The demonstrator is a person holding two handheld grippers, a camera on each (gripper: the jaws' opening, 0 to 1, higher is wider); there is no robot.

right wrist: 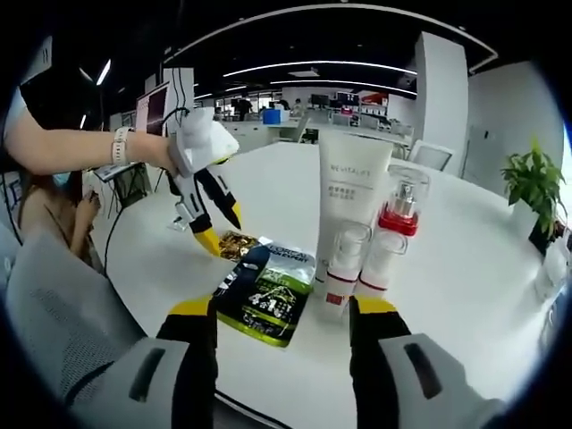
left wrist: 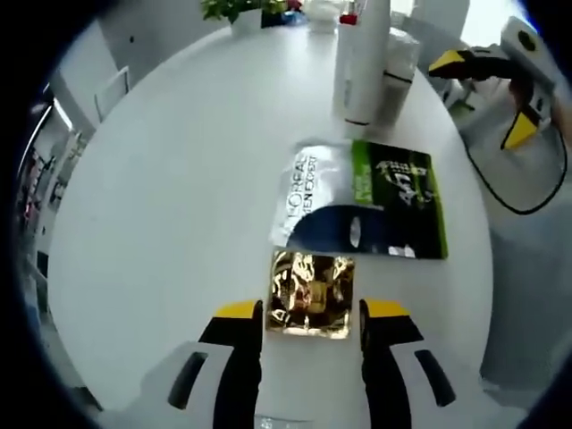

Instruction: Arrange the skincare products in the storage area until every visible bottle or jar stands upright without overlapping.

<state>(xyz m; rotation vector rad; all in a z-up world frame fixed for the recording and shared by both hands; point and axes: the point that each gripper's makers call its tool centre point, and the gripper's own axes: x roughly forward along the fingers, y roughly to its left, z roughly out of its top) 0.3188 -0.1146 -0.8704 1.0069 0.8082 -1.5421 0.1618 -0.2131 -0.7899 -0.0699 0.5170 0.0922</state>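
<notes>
A gold foil packet (left wrist: 310,290) lies flat on the white round table (left wrist: 179,206), between the jaws of my open left gripper (left wrist: 310,310). Just beyond it a silver sachet (left wrist: 307,183) overlaps a green and black sachet (left wrist: 399,204), both flat. A tall white tube (left wrist: 360,63) stands upright behind them. In the right gripper view the tube (right wrist: 351,201) stands beside a red-collared pump bottle (right wrist: 399,210) and two small bottles (right wrist: 343,268), all upright. My right gripper (right wrist: 281,331) is open with nothing in it, its jaws either side of the green sachet (right wrist: 264,299). A hand holds the left gripper (right wrist: 214,223) over the gold packet (right wrist: 237,243).
A potted plant (left wrist: 241,11) stands at the table's far edge, and also appears as the plant (right wrist: 532,183) on the right. A black cable (left wrist: 509,192) hangs off the table side near my right gripper (left wrist: 483,94). A person (right wrist: 54,210) sits beyond the table edge.
</notes>
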